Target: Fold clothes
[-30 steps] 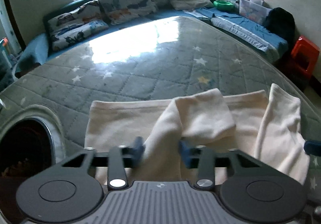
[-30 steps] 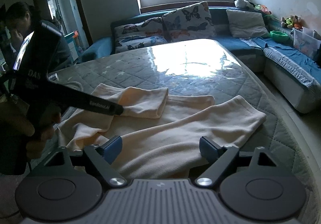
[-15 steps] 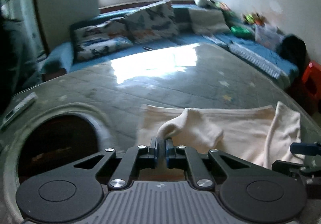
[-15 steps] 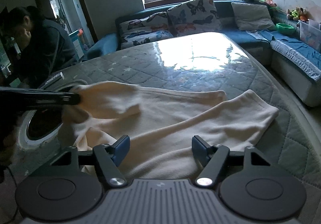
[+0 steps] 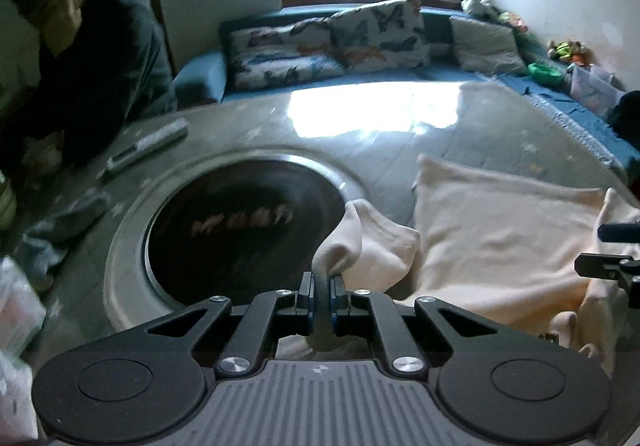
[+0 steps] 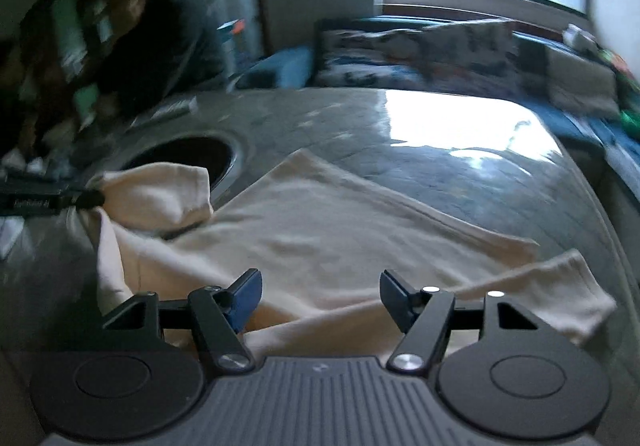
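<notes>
Left tool [image 5: 321, 300] tight on cream garment's [image 5: 500, 242] bunched sleeve [image 5: 376, 242].

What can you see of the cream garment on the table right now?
The cream garment looks like a soft, fleecy long-sleeved top, its body spread mostly flat on the grey quilted table cover. The left gripper is shut on one sleeve, holding it bunched and lifted beside the round dark opening. The other sleeve lies flat near the table edge. The right gripper hovers open over the near hem.
</notes>
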A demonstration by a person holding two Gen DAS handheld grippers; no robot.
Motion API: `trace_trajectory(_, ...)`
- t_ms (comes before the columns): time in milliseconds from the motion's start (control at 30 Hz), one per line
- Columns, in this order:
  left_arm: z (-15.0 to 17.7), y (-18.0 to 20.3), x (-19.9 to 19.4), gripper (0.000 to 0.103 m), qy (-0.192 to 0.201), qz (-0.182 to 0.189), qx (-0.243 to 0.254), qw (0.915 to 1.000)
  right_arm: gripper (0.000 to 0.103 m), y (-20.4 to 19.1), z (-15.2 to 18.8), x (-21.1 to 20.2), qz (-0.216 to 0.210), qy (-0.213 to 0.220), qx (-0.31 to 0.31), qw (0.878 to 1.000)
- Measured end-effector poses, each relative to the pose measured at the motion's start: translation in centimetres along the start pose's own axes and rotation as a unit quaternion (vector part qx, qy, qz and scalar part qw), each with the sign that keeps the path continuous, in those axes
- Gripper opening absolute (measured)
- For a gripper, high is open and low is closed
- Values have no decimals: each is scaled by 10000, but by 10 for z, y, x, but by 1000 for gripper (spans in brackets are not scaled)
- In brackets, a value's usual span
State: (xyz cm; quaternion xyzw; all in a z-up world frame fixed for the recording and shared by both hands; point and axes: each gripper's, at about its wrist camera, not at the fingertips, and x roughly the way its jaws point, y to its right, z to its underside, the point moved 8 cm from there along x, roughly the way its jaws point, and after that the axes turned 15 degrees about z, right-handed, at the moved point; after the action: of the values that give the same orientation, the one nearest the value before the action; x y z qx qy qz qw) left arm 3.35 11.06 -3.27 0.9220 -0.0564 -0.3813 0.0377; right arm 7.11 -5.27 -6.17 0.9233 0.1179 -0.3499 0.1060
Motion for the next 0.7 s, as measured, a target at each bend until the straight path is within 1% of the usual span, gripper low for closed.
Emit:
trace_trajectory(67, 6, -3, -2, 10, -67, -29, 22, 10000, 67, -8, 3, 6, 56, -144, -329, 9993)
trace_trajectory(133, 10, -4, -4, 14, -128, -44, 65, 9999, 65, -14, 11, 4, 100, -306, -683, 9971)
trace_trajectory(233, 10, 6, -18, 18, 0, -6, 305, 9995, 65, -19, 25, -11, 295, -399, -1228, 9912)
trace_trajectory(267, 9, 11, -24, 19, 73, 59, 378, 9992, 65, -19, 31, -16, 328, -426, -1364, 9892)
trace_trajectory(300, 7, 18, -29, 23, 142, 159, 443, 9988, 65, -18, 36, -22, 368, -471, -1470, 9873)
trace_trajectory(333, 5, 27, -34, 28, 200, 326, 510, 9980, 65, -18, 41, -27, 404, -510, -1550, 9858)
trace_trajectory(367, 3, 37, -38, 30, 251, 503, 598, 9966, 65, -17, 45, -32, 431, -541, -1619, 9844)
trace_trajectory(467, 5, 71, -42, 33, 240, 1086, 916, 9896, 65, -9, 54, -39, 504, -592, -1633, 9835)
trace_trajectory(500, 9, 84, -39, 33, 169, 1321, 1022, 9858, 65, -7, 56, -44, 502, -581, -1569, 9846)
trace_trajectory(567, 18, 106, -31, 33, 0, 1635, 1243, 9787, 65, -3, 54, -49, 479, -513, -1376, 9880)
trace_trajectory(633, 27, 125, -21, 33, -189, 1836, 1493, 9714, 65, 0, 50, -53, 446, -441, -1152, 9914)
trace_trajectory(700, 37, 139, -10, 32, -369, 1877, 1680, 9670, 65, 1, 46, -60, 316, -322, -914, 9948)
